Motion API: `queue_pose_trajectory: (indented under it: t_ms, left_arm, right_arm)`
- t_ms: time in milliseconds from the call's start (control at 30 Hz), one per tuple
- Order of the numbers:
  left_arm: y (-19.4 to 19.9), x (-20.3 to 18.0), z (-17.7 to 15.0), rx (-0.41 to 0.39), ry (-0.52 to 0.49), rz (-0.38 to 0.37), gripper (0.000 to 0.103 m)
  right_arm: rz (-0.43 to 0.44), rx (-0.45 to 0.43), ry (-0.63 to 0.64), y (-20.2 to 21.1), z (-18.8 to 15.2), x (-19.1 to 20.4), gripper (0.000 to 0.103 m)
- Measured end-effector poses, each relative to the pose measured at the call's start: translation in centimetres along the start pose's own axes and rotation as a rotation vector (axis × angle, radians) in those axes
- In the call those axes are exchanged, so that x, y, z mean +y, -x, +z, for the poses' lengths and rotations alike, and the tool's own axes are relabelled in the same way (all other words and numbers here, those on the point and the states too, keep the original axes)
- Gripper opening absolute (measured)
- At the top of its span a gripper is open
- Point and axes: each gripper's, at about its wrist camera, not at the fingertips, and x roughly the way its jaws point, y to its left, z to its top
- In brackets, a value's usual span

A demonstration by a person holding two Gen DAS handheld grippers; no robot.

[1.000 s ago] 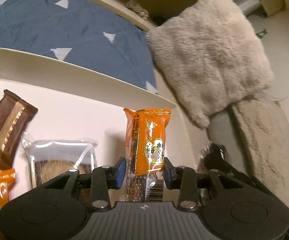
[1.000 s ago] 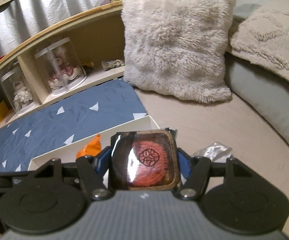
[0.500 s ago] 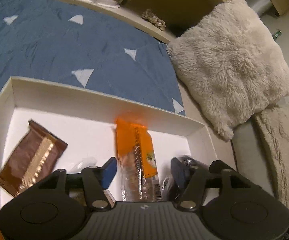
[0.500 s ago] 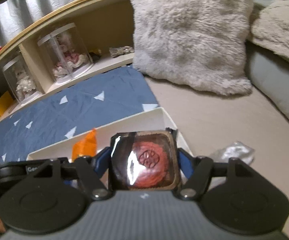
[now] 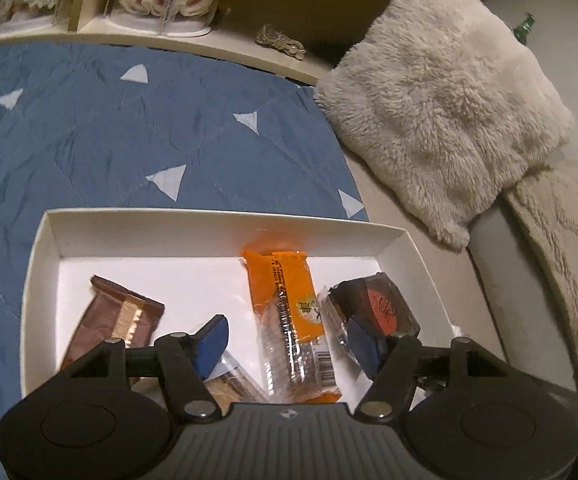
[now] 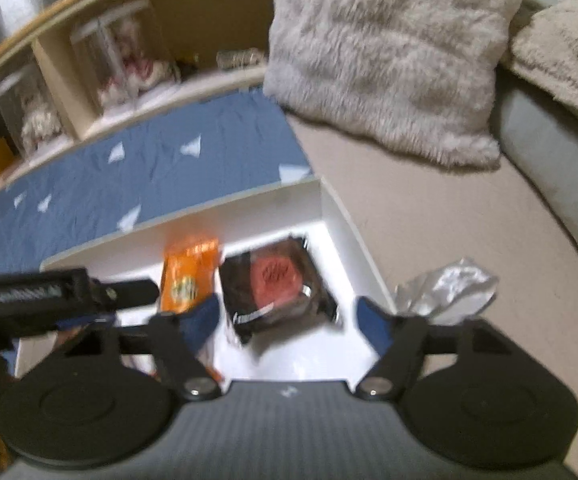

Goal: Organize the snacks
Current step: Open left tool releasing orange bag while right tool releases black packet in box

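— Where do the snacks sit?

— Inside the white box (image 5: 225, 224) on the blue quilt with white triangles (image 5: 109, 132). The long orange packet (image 5: 285, 300) lies along the middle of the box floor, the brown wrapper with a gold stripe (image 5: 117, 320) to its left, and the dark square packet with a red disc (image 5: 377, 308) just beside it on the right, near the box's right wall.

— And the left gripper (image 5: 289, 340)?

— Its jaws are opening. The orange packet lies between the blue pads, but neither pad presses on it.

— The right gripper (image 6: 289, 320)?

— Its jaws are closing, yet they are released from the dark square packet (image 6: 277, 292), which rests on the box floor between them, untouched. The view is blurred.

— Anything outside the box?

— A crumpled clear wrapper (image 6: 449, 288) on the beige sheet, just beside the box's right wall, and a fluffy cushion (image 5: 441, 96) beyond.
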Motion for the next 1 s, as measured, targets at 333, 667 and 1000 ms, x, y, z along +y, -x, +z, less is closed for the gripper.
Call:
queue_pose_trajectory:
  t_ms: [333,667,1000]
  left_arm:
    - [1.1,-0.3,0.3,0.014,-0.117,0.061,0.073]
    - [2.4,-0.3,0.0,0.014,-0.163,0.081,0.082]
    - [5.3,-0.2,-0.9,-0.006,-0.187,0.097,0.097]
  right_arm:
    - [-0.009,-0.026,-0.03,-3.3,0.4,0.4,0.045]
    - [0.008,-0.064,-0.017,-1.9,0.9,0.2,0.049]
    - [-0.041,-0.12,0.014,3.7,0.1,0.3,0.082]
